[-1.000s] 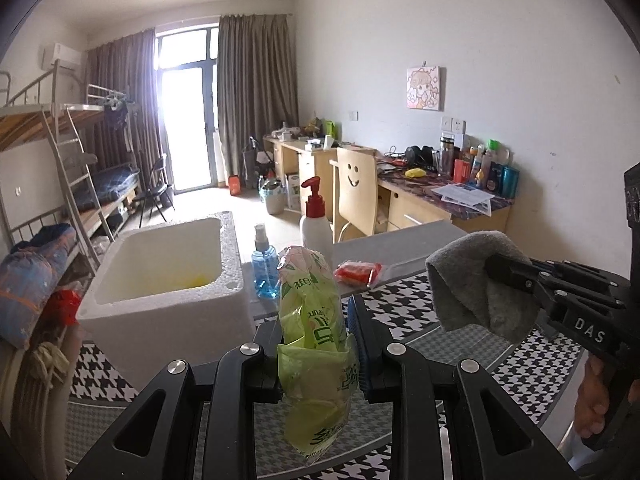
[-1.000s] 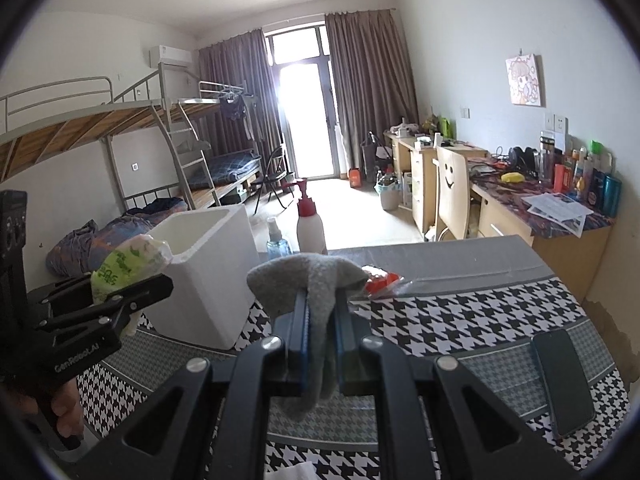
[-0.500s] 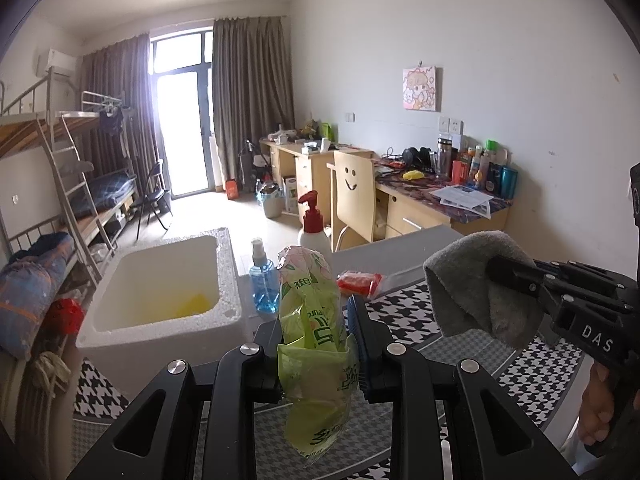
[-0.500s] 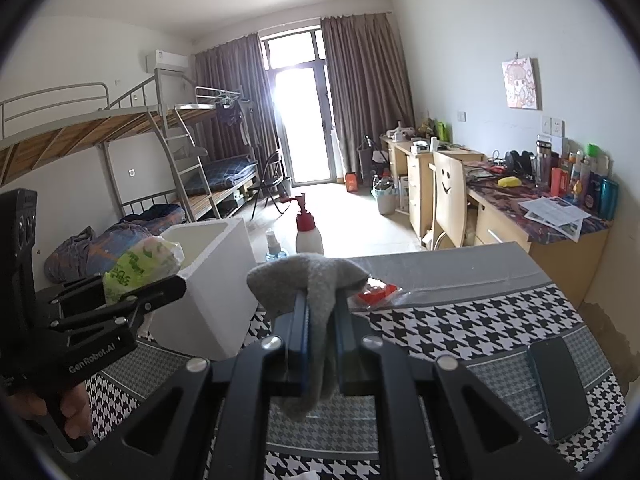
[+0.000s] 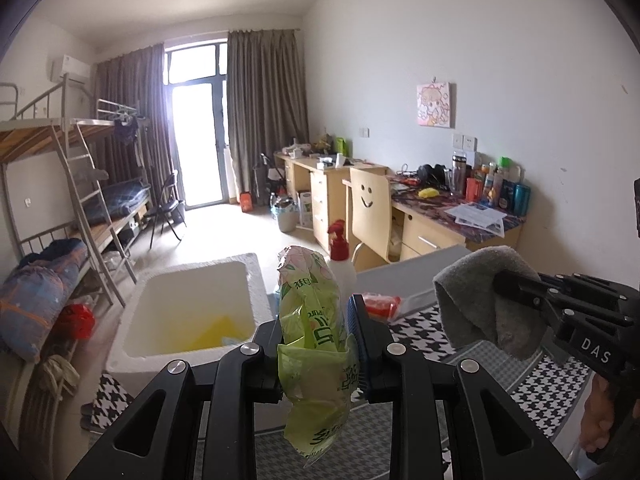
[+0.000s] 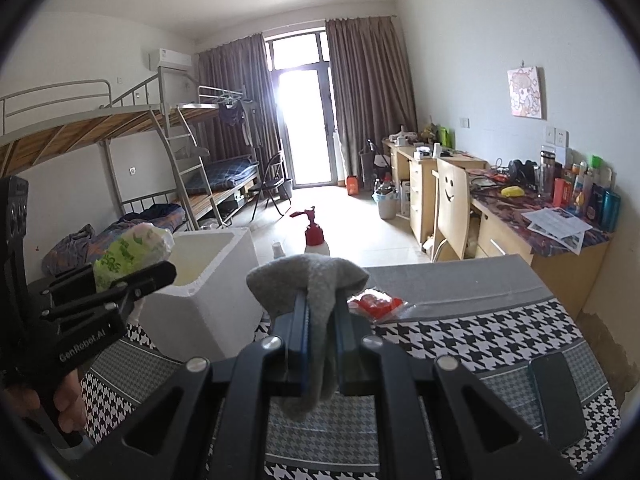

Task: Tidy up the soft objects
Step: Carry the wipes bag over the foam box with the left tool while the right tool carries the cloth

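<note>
My left gripper (image 5: 316, 344) is shut on a green plastic packet (image 5: 312, 360), held upright above the table, just right of the white foam box (image 5: 192, 308). The same packet (image 6: 128, 252) shows at the left of the right wrist view, near the box's rim (image 6: 224, 240). My right gripper (image 6: 320, 320) is shut on a grey cloth (image 6: 316, 280) that drapes over both fingers. From the left wrist view the grey cloth (image 5: 476, 304) hangs at the right, over the houndstooth table cover (image 5: 520, 392). Something yellow lies inside the box.
A red-capped pump bottle (image 6: 316, 236) and a small spray bottle (image 6: 278, 249) stand behind the box. A red packet (image 6: 376, 304) lies on the table's grey strip. A dark phone (image 6: 556, 396) lies at the right. Desks, a chair and bunk beds fill the room beyond.
The left gripper has risen with the green packet, so more of the foam box's inside shows. The right gripper and its grey cloth have hardly moved.
</note>
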